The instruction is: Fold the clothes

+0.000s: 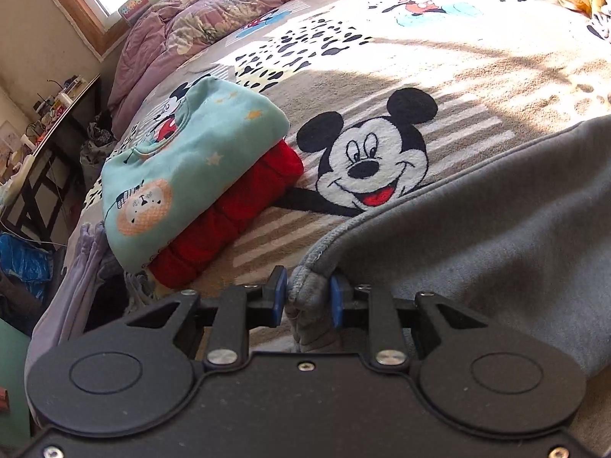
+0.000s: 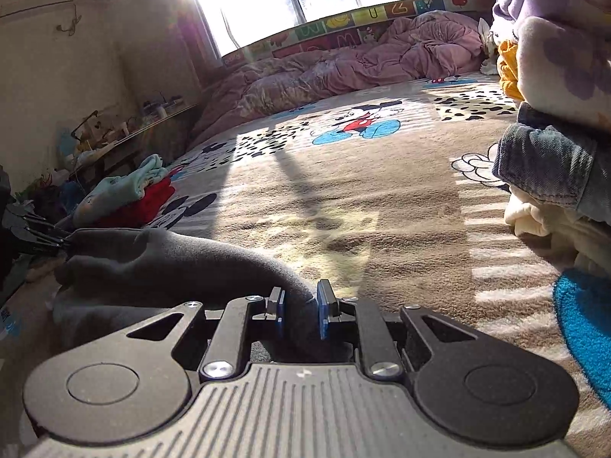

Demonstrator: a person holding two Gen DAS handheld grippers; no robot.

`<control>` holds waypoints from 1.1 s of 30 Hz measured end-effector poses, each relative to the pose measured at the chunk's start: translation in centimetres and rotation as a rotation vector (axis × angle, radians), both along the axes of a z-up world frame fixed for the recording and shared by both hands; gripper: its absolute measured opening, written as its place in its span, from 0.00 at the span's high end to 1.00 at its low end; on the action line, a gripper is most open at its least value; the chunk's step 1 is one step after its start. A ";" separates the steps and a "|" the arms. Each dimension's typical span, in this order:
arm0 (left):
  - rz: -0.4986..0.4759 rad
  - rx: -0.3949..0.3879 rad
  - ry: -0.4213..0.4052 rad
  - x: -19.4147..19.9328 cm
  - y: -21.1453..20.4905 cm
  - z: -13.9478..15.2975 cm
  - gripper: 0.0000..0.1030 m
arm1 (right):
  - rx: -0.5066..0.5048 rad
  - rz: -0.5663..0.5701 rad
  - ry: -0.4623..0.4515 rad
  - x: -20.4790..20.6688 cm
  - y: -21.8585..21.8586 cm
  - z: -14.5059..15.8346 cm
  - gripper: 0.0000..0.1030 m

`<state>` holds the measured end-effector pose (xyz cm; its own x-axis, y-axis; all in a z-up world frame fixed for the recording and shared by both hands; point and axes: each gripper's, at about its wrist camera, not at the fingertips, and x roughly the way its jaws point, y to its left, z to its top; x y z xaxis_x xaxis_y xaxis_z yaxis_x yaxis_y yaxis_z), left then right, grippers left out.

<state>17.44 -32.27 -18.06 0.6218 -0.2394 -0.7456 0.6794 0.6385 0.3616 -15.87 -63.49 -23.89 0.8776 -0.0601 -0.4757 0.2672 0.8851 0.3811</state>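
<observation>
Both tongs, left (image 1: 308,297) and right (image 2: 301,309), pinch bunched hem corners of grey sweatshirt (image 1: 477,221) beside the folded teal-and-red stack (image 1: 183,183) on bed; soft, floppy, medium-weight, so grip edges.

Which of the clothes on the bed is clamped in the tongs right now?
The grey sweatshirt: both the left tongs and the right tongs pinch its edge. The folded mint top and red garment lie stacked, untouched.
</observation>
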 end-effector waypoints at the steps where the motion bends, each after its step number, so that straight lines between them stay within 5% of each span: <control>1: 0.019 -0.022 0.022 0.5 0.1 0.0 0.78 | 0.038 0.000 0.000 0.1 -0.5 -0.2 0.82; 4: 0.070 -0.067 0.092 2.1 0.0 -0.6 0.77 | 0.147 0.003 -0.013 0.0 -1.8 -1.0 0.79; 9: 0.149 -0.226 0.129 3.9 1.5 -0.8 0.58 | 0.220 -0.029 -0.020 0.3 -2.9 -2.2 0.51; 16: 0.148 -0.428 0.243 3.9 6.3 0.1 0.52 | 0.250 -0.032 -0.040 -0.1 -3.0 -2.2 0.53; 21: 0.122 -0.358 0.220 2.7 6.4 -1.5 0.53 | 0.203 -0.047 -0.043 0.0 -2.5 -1.9 0.57; 22: 0.111 -0.340 0.210 2.4 6.3 -1.9 0.71 | 0.199 -0.054 -0.047 0.0 -2.5 -1.9 0.60; 25: 0.121 -0.409 0.210 2.3 6.5 -0.5 0.82 | 0.192 -0.072 -0.055 -0.1 -2.6 -1.8 0.64; 27: 0.161 -0.453 0.241 3.1 7.1 0.2 0.83 | 0.201 -0.071 -0.045 0.0 -2.7 -1.9 0.64; 29: 0.185 -0.375 0.257 3.5 6.6 -0.6 0.81 | 0.226 -0.071 -0.018 0.2 -3.0 -2.4 0.61; 31: 0.180 -0.308 0.221 3.1 6.2 -1.7 0.63 | 0.247 -0.080 -0.010 0.3 -3.2 -2.8 0.55; 33: 0.178 -0.366 0.186 2.9 6.9 -0.9 0.58 | 0.232 -0.080 -0.015 0.2 -3.1 -2.6 0.53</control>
<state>20.37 -25.35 -18.99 0.5408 -0.4096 -0.7347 0.5794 0.8146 -0.0277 -15.65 -66.56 -26.48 0.8814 -0.0199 -0.4719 0.3254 0.7498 0.5761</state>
